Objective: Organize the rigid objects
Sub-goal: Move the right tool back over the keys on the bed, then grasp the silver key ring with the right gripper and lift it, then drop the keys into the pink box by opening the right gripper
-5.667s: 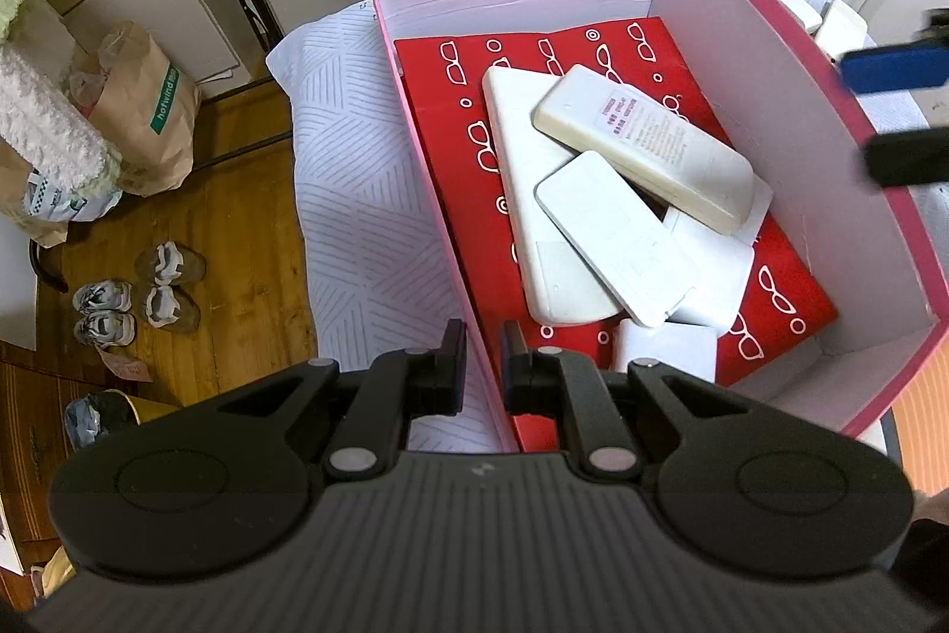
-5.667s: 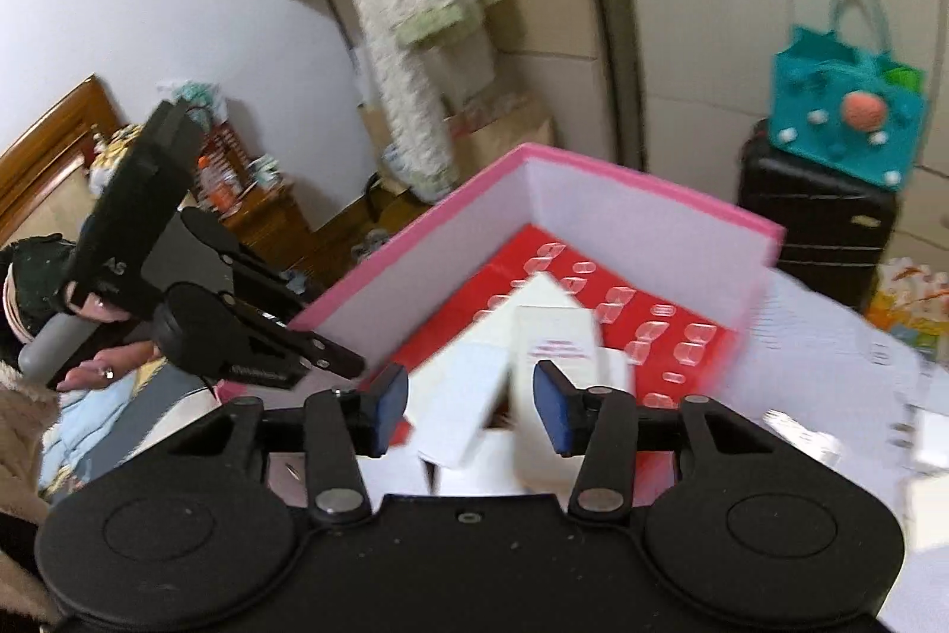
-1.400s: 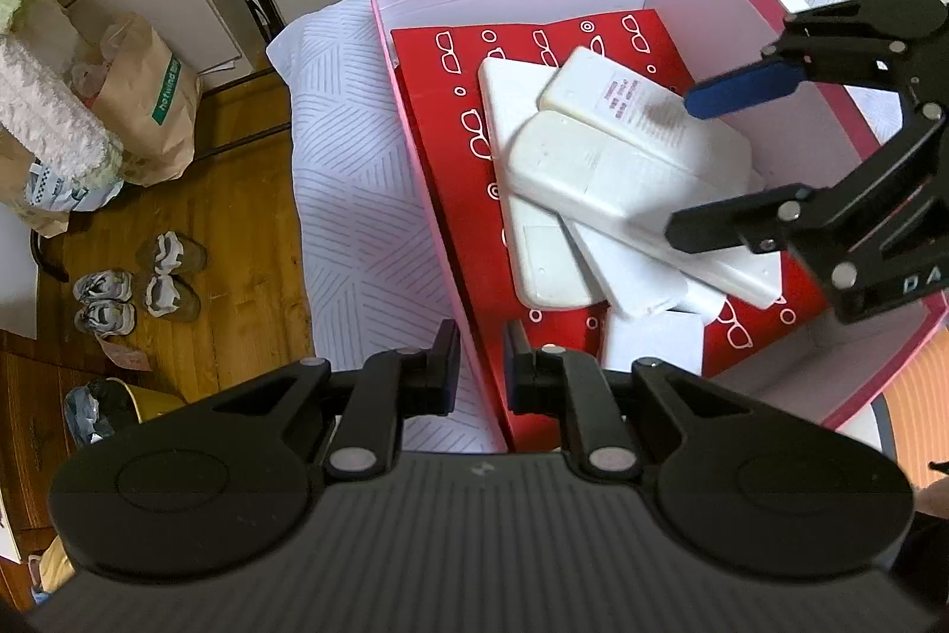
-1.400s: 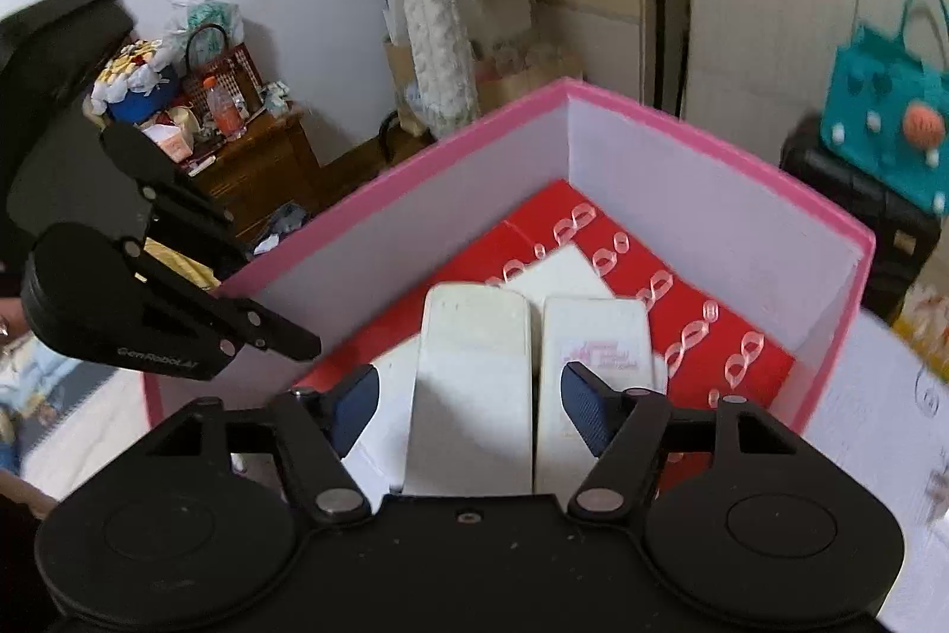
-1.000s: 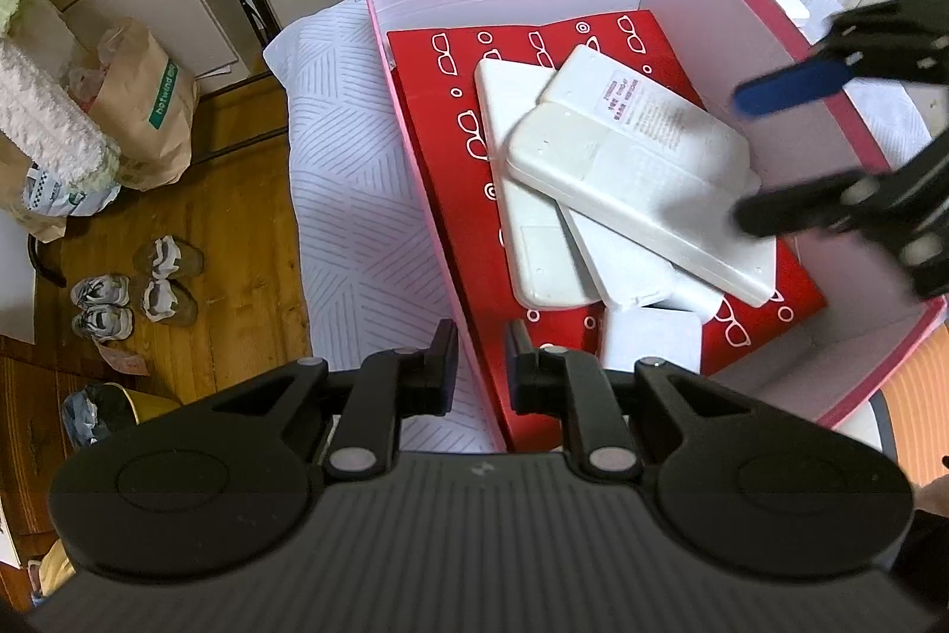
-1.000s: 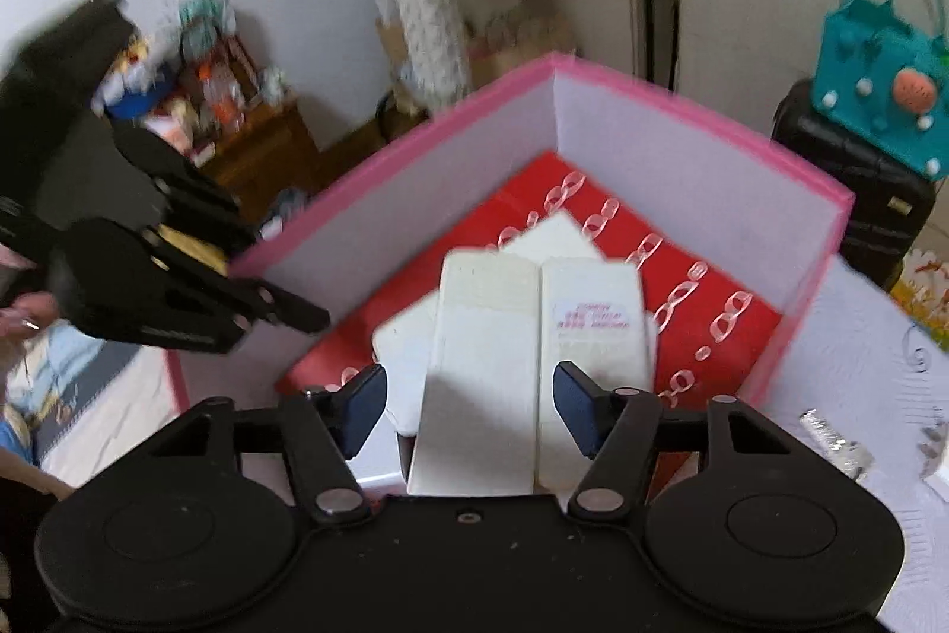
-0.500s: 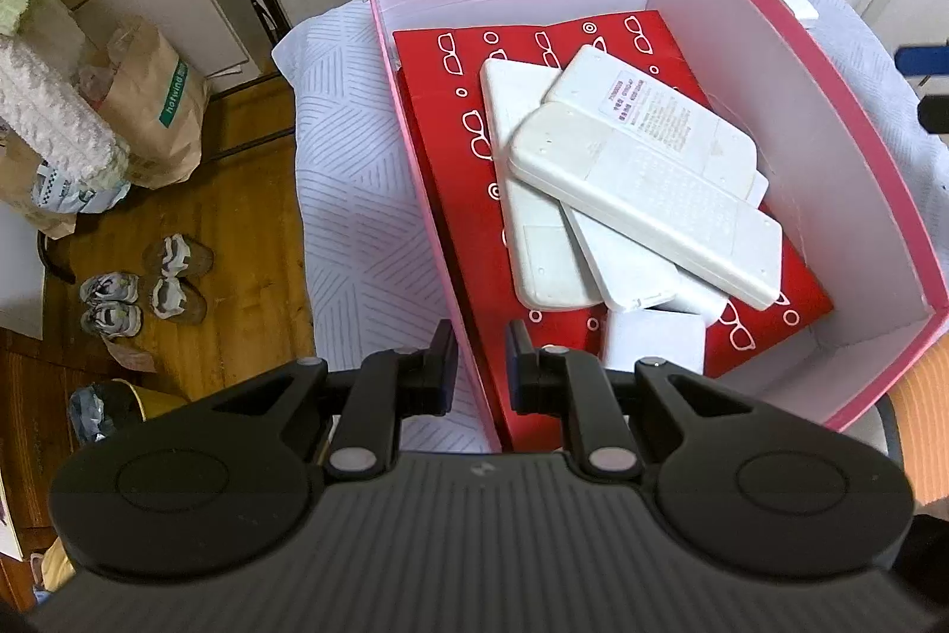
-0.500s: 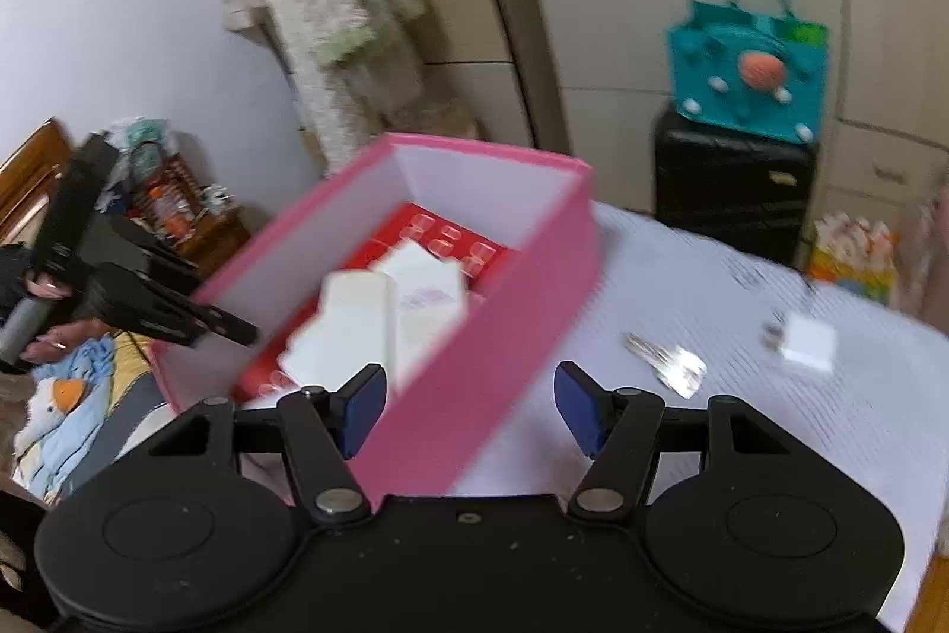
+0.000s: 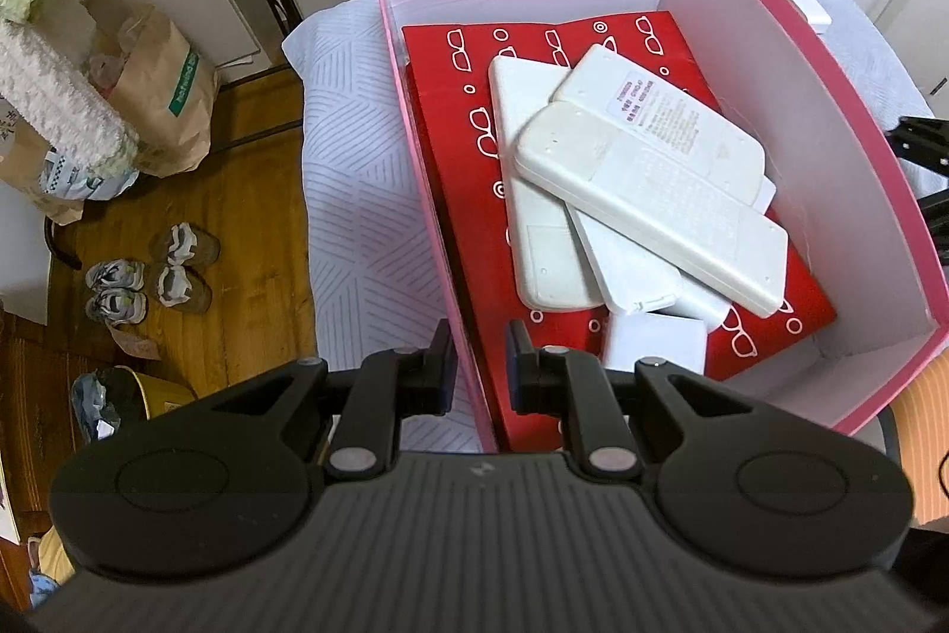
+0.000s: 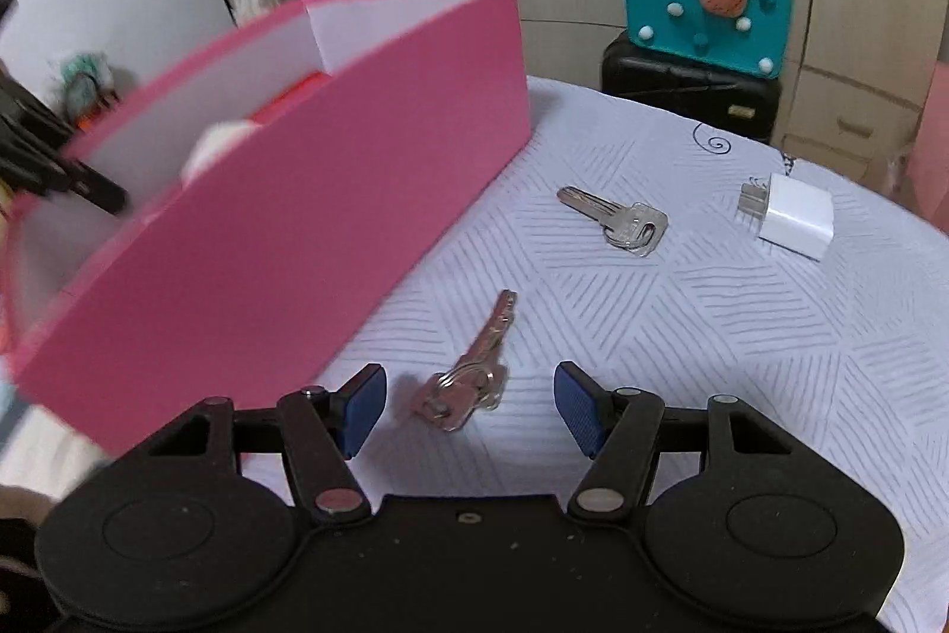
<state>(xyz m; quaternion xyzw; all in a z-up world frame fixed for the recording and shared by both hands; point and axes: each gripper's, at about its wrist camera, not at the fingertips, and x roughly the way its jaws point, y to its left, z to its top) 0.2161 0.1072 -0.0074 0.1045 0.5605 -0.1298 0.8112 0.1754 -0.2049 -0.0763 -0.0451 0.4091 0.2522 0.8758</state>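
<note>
A pink box (image 9: pixel 878 140) with a red patterned liner holds several white remotes (image 9: pixel 646 194) stacked crosswise. My left gripper (image 9: pixel 477 366) is shut on the box's near left wall (image 9: pixel 442 241). My right gripper (image 10: pixel 468 404) is open and empty, low over the table outside the box (image 10: pixel 308 218), with a bunch of keys (image 10: pixel 468 378) between its fingers. A second key (image 10: pixel 617 218) and a white charger plug (image 10: pixel 792 215) lie farther right.
The table wears a pale cloth with line patterns (image 10: pixel 741 336). A teal bag (image 10: pixel 709 10) sits on a black case behind it. Paper bags (image 9: pixel 166 99) and shoes (image 9: pixel 148 271) lie on the wooden floor at left.
My right gripper released a white remote onto the stack, left the box and swung right and down over the bunch of keys. My left gripper kept its hold on the box wall.
</note>
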